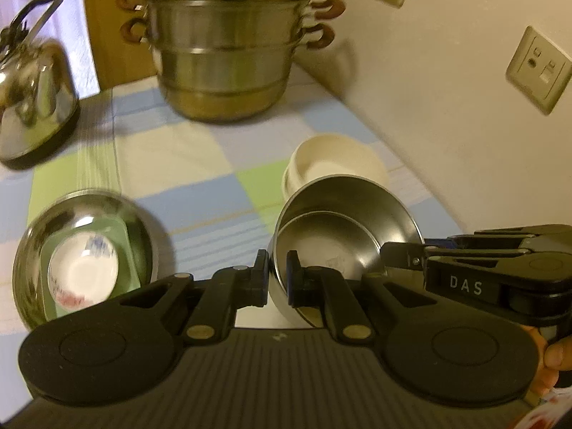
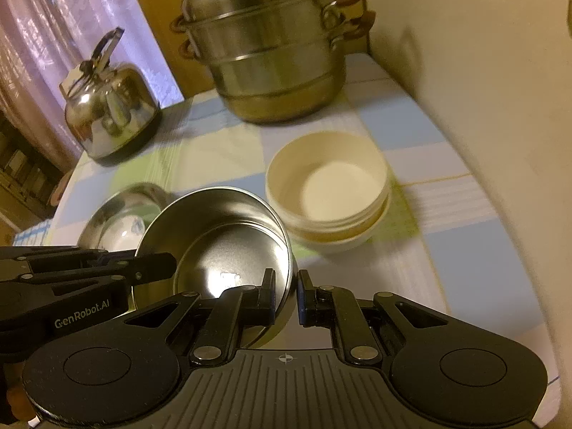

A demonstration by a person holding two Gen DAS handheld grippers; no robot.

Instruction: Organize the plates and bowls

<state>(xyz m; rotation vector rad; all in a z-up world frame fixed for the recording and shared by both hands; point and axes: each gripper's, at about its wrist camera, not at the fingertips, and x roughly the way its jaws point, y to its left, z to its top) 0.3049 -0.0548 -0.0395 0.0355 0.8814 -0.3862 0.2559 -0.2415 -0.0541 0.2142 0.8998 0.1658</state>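
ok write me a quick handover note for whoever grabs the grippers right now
Left gripper: shut on the near rim of the steel bowls.
Right gripper: shut on the same rim, opposite side.
Steel bowls: two nested, held tilted between both grippers, above the checked cloth.
White bowls: stacked, just behind.
Big steel bowl: to the left, with a small white bowl and a green dish inside.
Done: like bowls nested.
Left: set the held pair down.

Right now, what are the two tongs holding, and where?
Both grip the round stainless-steel bowl by its rim: left tongs on one side, right tongs on the opposite side.
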